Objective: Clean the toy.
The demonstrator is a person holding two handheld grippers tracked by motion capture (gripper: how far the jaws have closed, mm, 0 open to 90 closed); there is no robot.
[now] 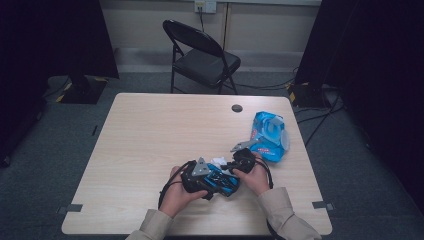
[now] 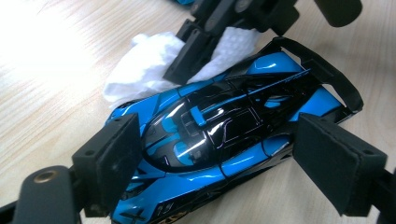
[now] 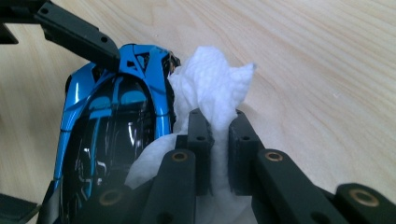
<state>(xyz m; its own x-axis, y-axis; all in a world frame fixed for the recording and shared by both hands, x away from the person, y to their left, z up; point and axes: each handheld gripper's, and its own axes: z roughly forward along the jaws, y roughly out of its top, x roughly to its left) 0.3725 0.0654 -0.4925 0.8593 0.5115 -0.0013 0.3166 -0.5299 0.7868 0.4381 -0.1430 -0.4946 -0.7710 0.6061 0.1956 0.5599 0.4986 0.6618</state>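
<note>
A blue and black toy race car (image 2: 224, 135) lies on the pale wooden table (image 1: 150, 140), near the person's edge and a little right of the middle. The left gripper (image 2: 217, 154) straddles the car across its body: one black pad sits against the car's flank by the nose end, the other stands just beside the opposite flank near the rear, so the jaws are spread to the car's width and bracket it; whether they actually press on it I cannot tell. The right gripper (image 3: 217, 140) is clenched on a crumpled white wipe (image 3: 210, 93), which bulges out above the pinched jaws and hangs down below them. That wipe lies against the side of the car, touching its blue bodywork near the rear wing, as the left gripper view also shows. In the high view the two hands meet over the car, left hand (image 1: 177, 192) and right hand (image 1: 255, 177) close together. Behind them, toward the table's right edge, lies a blue wipes packet (image 1: 270, 135) with its flap lifted, apart from the car. A black folding chair (image 1: 202, 55) stands beyond the table.
</note>
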